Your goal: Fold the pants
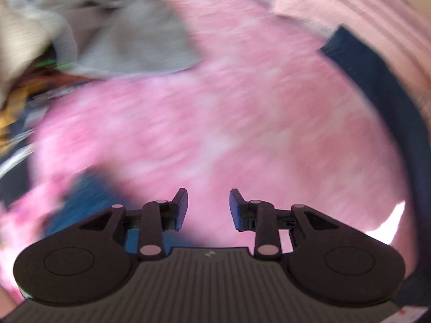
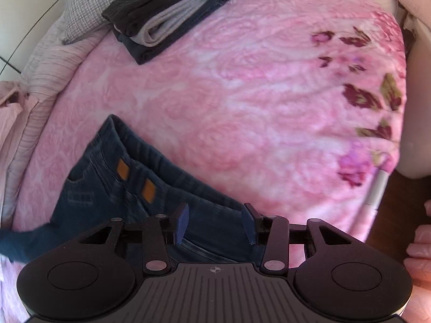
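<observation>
Jeans down on the blanket, both claws empty and spread.

The right gripper [image 2: 214, 223] hovers wide over the dark jeans [image 2: 129, 188] near the front edge of the pink blanket [image 2: 242, 94]; the left gripper [image 1: 208, 210], also wide, shows only blurred cloth. Best bet: pinch the waistband corners cleanly, one layer-stack each, away from the folded stack [image 2: 172, 13].

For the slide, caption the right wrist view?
Open right hand-held gripper over jeans on a pink blanket, folded pants stack beyond.
</observation>
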`<state>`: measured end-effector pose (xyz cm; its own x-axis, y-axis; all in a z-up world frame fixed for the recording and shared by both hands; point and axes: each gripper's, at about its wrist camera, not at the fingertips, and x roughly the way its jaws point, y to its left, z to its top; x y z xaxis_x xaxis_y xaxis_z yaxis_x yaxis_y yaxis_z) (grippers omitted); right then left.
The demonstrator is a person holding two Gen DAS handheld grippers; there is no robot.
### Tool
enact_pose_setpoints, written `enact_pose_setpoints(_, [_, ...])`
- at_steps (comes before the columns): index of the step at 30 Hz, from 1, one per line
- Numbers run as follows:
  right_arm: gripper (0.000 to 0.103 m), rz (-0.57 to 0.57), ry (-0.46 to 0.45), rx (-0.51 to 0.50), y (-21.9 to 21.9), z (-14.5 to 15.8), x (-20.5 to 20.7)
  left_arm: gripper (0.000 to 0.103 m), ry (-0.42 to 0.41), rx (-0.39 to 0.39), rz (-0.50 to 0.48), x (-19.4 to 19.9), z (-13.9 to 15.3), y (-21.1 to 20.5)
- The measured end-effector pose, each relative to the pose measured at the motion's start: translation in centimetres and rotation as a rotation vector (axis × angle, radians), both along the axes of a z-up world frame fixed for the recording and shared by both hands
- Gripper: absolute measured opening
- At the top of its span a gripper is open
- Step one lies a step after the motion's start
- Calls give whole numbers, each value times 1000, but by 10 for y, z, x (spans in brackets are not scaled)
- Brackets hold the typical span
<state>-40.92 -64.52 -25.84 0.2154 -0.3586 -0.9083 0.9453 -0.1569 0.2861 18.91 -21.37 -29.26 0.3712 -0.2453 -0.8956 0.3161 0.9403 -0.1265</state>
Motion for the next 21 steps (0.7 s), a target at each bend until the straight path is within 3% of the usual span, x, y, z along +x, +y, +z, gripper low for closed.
enact_pose_setpoints(3, [41, -4, 13, 7, -5, -4, 16, 31, 40, -128, -29, 42, -17, -74])
enact_pose_setpoints(7, [41, -14, 33, 14, -2, -5, 28, 32, 69, -240, -52, 94, -38, -174])
enact_pose_setpoints(12, [41, -35, 90, 25, 8, -9, 32, 37, 123, -380, 23, 154, -65, -256])
enact_pose_setpoints(15, [41, -56, 120, 43, 13, -14, 32, 37, 118, -383, 67, 176, -83, -284])
enact_pose_setpoints(19, [41, -63, 145, 55, 16, -19, 36, 43, 29, -389, 71, 192, -89, -310])
enact_pose_setpoints(21, [41, -57, 144, 54, 16, -20, 42, 24, -36, -292, 3, 193, -85, -327])
